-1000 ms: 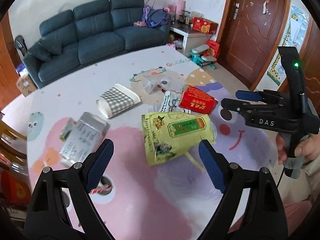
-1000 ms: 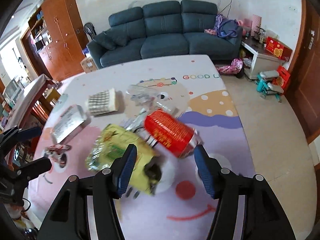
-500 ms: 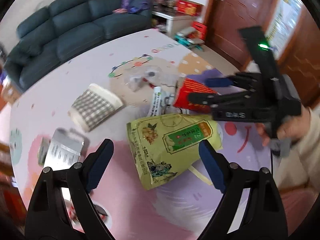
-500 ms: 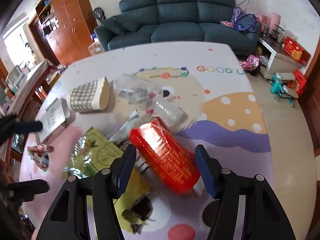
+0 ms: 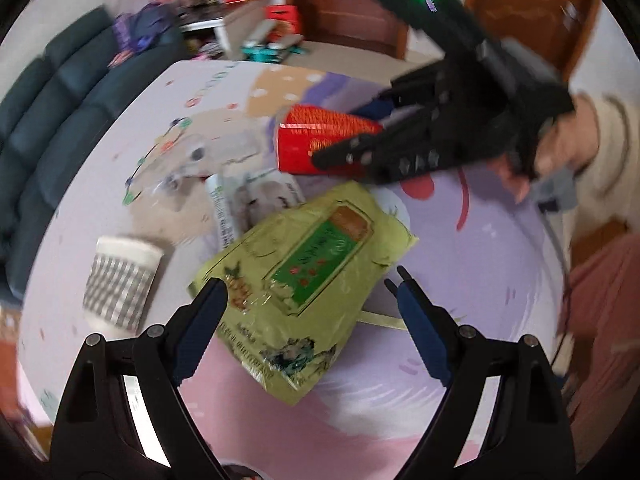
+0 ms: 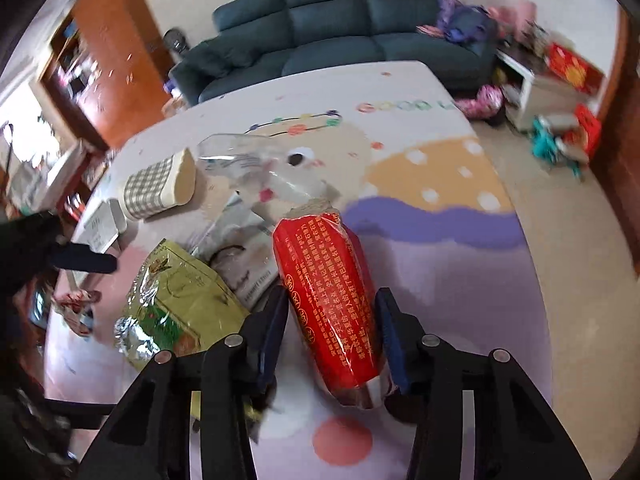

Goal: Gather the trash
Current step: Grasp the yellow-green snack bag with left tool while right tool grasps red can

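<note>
Red packet [image 6: 332, 300]: glossy plastic, roughly cylindrical, lying on the patterned mat [image 6: 440, 248], long axis running away from the right gripper [image 6: 332, 320], whose jaws have just been closing and now flank its sides; contact unclear. Yellow-green foil bag [image 5: 304, 292]: flat, crinkled, between the wide-open left gripper [image 5: 310, 284]. Left view blurred.

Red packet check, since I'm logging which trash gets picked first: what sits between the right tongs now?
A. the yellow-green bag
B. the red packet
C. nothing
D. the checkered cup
B: in the right wrist view the red packet lies between the fingers of the right tongs, which have just been closing around it.
</note>
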`<state>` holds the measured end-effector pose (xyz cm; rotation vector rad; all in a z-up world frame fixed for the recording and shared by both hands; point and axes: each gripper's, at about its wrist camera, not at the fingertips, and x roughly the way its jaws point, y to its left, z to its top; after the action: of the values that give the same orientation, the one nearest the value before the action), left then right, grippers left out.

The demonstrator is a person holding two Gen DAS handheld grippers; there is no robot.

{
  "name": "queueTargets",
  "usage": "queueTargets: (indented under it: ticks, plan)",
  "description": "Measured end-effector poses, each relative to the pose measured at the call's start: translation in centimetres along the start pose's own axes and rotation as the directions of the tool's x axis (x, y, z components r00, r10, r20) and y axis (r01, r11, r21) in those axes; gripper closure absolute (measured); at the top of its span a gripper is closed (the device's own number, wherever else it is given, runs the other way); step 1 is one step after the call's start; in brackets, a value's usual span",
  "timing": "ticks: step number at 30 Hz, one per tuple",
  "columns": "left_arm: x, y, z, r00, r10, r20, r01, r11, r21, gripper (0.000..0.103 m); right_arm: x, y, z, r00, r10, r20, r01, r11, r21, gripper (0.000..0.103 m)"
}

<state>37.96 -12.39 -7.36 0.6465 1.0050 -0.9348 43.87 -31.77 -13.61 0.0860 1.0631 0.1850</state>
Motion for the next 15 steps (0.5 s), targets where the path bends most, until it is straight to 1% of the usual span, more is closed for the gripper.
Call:
queueTargets:
  ticks: [4, 8, 10, 11, 12, 13, 15]
  plan:
    - [2.2, -1.7, 0.9, 0.999, 0.032, -0.041, -0.028, 0.994, 0.105, 0.018, -1.0, -0.9, -1.5, 1.0, 0.012, 0.007, -0.012, 0.999, 0.046, 0.059]
    - [4.3, -2.6, 1.7, 0.994, 0.082, -0.066, -0.07, 0.984, 0.163, 0.019, -2.1, -0.9, -2.9, 1.0, 0.02, 0.01, -0.02, 0.998, 0.058, 0.059]
    - [5.4, -2.8, 2.0, 0.991, 0.105, -0.077, -0.09, 0.98, 0.176, 0.03, -2.7, -1.0, -3.5, 1.0, 0.019, 0.013, -0.02, 0.998, 0.067, 0.059]
    - [5.8, -2.8, 2.1, 0.99, 0.119, -0.071, -0.105, 0.979, 0.175, 0.033, -2.8, -1.0, -3.8, 1.0, 0.02, 0.016, -0.021, 0.997, 0.073, 0.059]
    - [5.8, -2.7, 2.3, 0.992, 0.116, -0.059, -0.105, 0.981, 0.165, 0.041, -3.0, -1.1, -4.0, 1.0, 0.024, 0.018, -0.025, 0.996, 0.081, 0.059]
    - [5.7, -2.5, 2.5, 0.993, 0.11, -0.042, -0.103, 0.984, 0.144, 0.045, -3.1, -1.1, -4.1, 0.999, 0.026, 0.02, -0.027, 0.996, 0.088, 0.059]
    - [5.2, -1.6, 2.8, 0.997, 0.077, -0.022, -0.075, 0.995, 0.068, 0.058, -3.6, -1.2, -4.6, 0.999, 0.034, 0.022, -0.037, 0.994, 0.108, 0.06]
